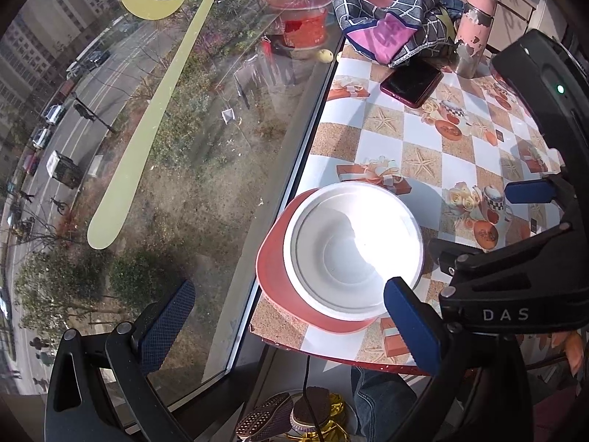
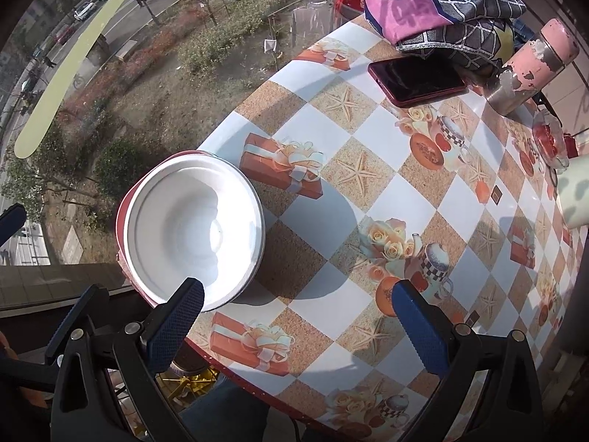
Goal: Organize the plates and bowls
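Note:
A white bowl [image 1: 353,250] sits on a red plate [image 1: 276,276] at the table's corner by the window; both also show in the right wrist view, bowl [image 2: 191,232] and plate [image 2: 121,221]. My left gripper [image 1: 291,328] is open and empty, its right finger [image 1: 412,324] just at the bowl's near rim, its left finger out over the window glass. My right gripper [image 2: 298,328] is open and empty above the table's near edge, its left finger [image 2: 176,328] over the bowl's near rim. The right gripper [image 1: 530,191] also shows at the right of the left wrist view.
The table [image 2: 368,184] carries a patterned cloth. At the back lie a dark phone [image 2: 416,77], a checked fabric bundle [image 2: 441,3] and a pink worn flask [image 2: 533,62]. A small glass dish [image 2: 548,140] and a pale mug [image 2: 574,191] stand at the right. The window [image 1: 147,147] borders the left.

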